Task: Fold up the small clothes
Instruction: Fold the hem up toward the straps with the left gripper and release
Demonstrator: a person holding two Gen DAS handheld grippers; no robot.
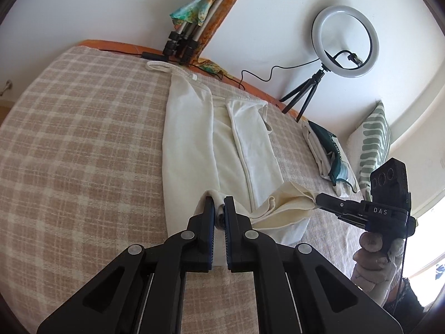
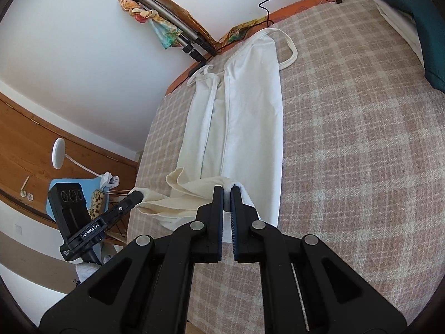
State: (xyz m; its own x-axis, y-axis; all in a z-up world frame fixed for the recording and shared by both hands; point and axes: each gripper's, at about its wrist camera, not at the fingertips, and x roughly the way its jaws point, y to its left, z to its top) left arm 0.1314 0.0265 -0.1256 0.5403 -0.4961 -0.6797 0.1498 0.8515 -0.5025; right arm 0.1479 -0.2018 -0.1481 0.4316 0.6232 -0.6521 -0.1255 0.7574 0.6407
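Note:
A white strappy garment (image 1: pixel 194 139) lies lengthwise on the checked bedspread (image 1: pixel 83 153), its long sides folded inward, straps at the far end. My left gripper (image 1: pixel 219 206) is shut on one near hem corner. My right gripper (image 2: pixel 228 192) is shut on the other near hem corner, and it also shows in the left wrist view (image 1: pixel 319 199). The near hem is lifted and sags between the two grippers. The garment (image 2: pixel 250 111) fills the middle of the right wrist view, where the left gripper (image 2: pixel 139 196) shows at the left.
A ring light on a tripod (image 1: pixel 345 41) stands at the bed's far edge with a cable. A folded tripod (image 1: pixel 183 41) leans on the wall. Folded clothes (image 1: pixel 331 156) and a striped pillow (image 1: pixel 375 139) lie to the right. A blue chair (image 2: pixel 91 192) stands off the bed.

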